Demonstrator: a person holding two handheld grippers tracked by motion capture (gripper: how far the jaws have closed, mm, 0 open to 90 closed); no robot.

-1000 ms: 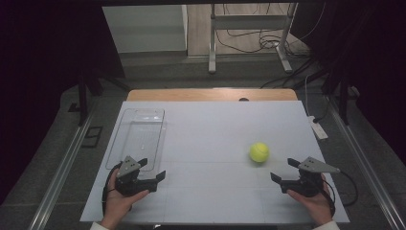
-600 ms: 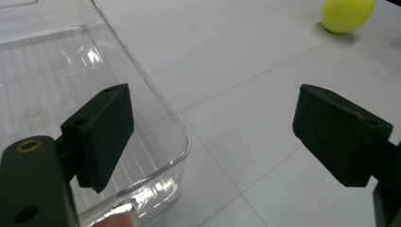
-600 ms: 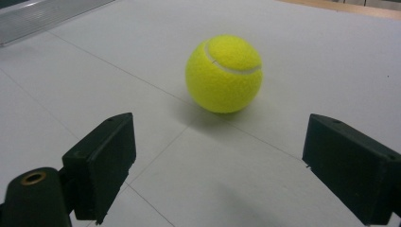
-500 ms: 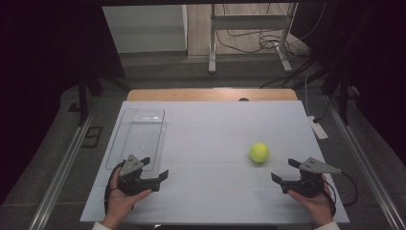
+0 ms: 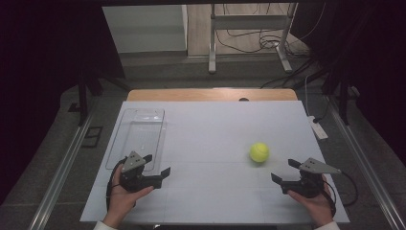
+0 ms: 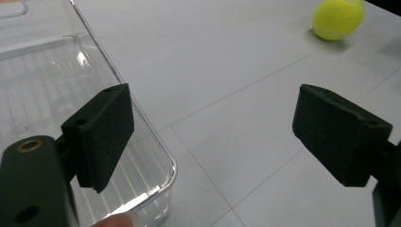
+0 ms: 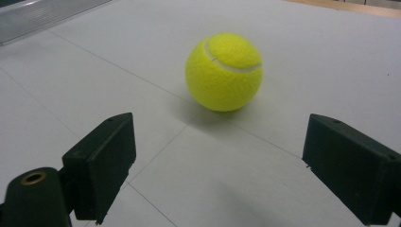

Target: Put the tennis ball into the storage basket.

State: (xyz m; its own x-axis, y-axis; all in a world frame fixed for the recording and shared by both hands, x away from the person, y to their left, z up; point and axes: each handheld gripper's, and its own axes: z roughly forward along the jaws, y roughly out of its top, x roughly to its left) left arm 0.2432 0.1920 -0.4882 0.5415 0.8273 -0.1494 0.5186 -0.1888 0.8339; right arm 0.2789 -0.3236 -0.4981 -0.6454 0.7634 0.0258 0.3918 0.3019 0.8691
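- The counter (image 5: 210,124) is a pale sheet with thin grid lines, and a strip of wood shows along its far edge in the high view.
- A yellow tennis ball (image 5: 259,152) rests on the counter right of the middle, nearer the person's right side, touching nothing else.
- A clear plastic tray (image 5: 141,136) with a ribbed floor lies on the left part of the counter, well apart from the ball, its long side running away from the person.
- The left gripper (image 5: 158,168) is held in the person's left hand (image 5: 122,199) just beside the near end of the tray, with its jaws spread wide and holding nothing.
- In the left gripper view, one jaw hangs over the tray's near corner (image 6: 156,156) and the other over bare counter; the ball (image 6: 338,18) sits far off at the upper right.
- The right gripper (image 5: 286,171) is held in the person's right hand (image 5: 313,203) near the counter's right front, with its jaws likewise spread wide and empty.
- In the right gripper view, the ball (image 7: 223,72) lies ahead of the jaws, roughly centred between them but beyond their tips, not touched by either.
- A white power strip (image 5: 318,128) lies just off the counter's right edge.
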